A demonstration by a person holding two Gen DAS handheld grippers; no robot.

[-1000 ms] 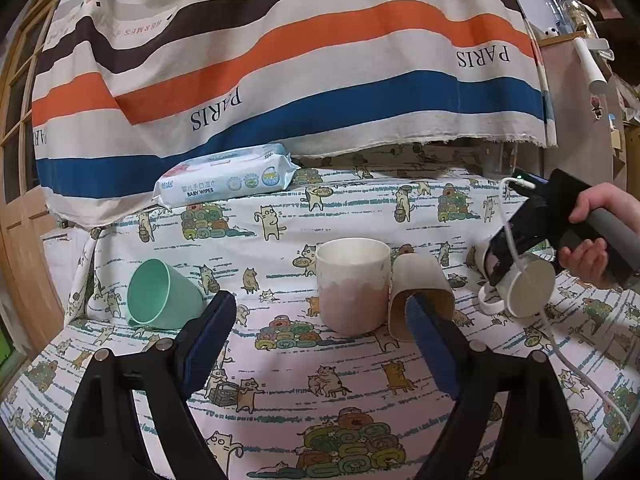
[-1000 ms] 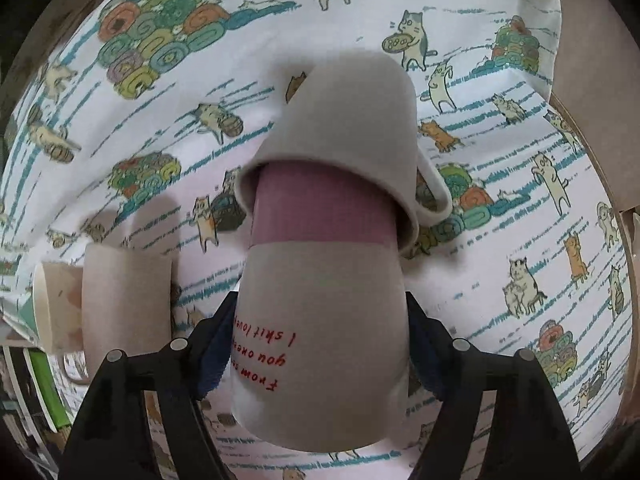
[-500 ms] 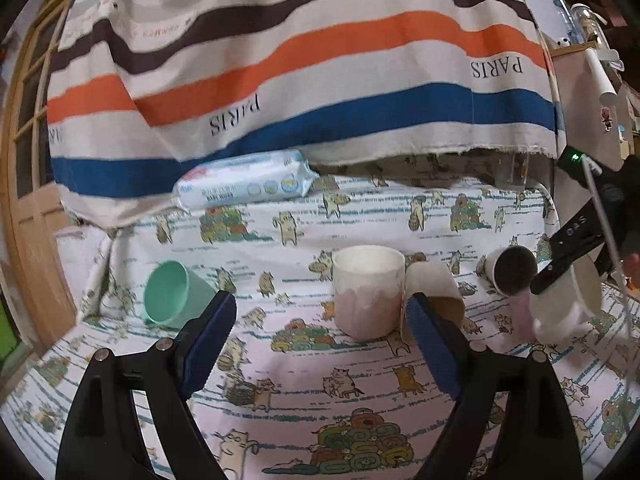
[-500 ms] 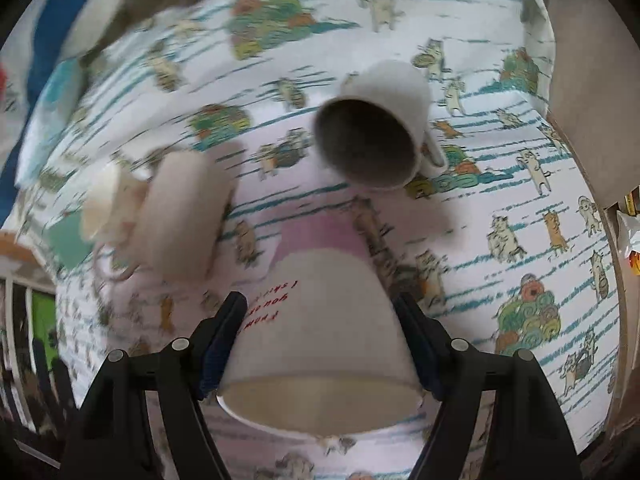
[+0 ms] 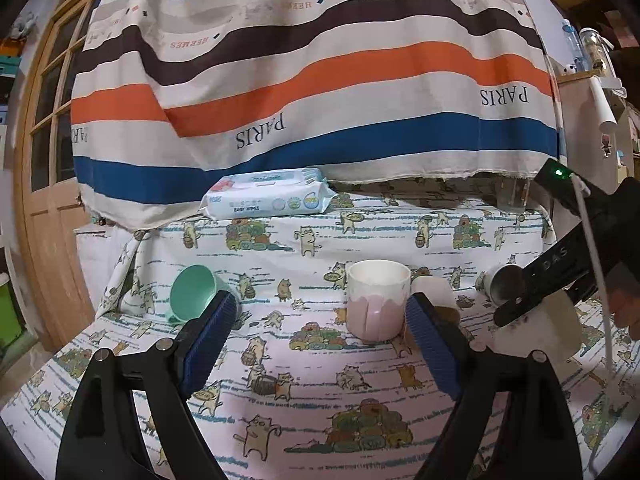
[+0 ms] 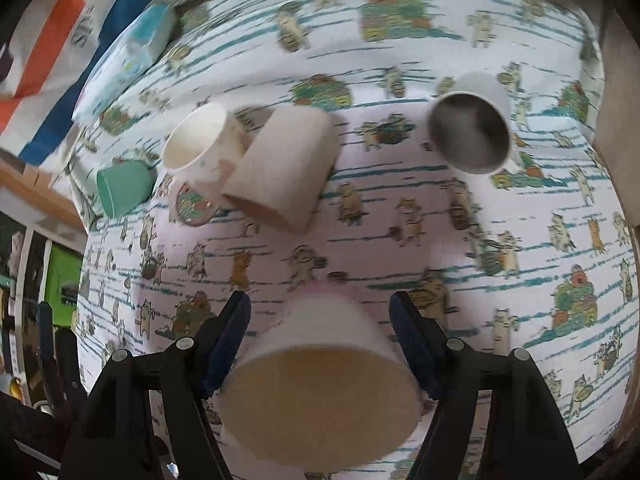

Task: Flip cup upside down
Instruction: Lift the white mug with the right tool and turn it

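"PARIS" and "HERMES" printed upside down on the striped cloth (image 5: 312, 80), "BABY WIPES" on the wipes pack (image 5: 266, 198), "DAS" on the right gripper (image 5: 556, 258)

- Left tool (image 5: 316, 336) hangs level, fingers spread wide, gripping nothing.
- Right tool (image 6: 320, 332) tilts downward, its fingers parted around a cup (image 6: 320, 384).
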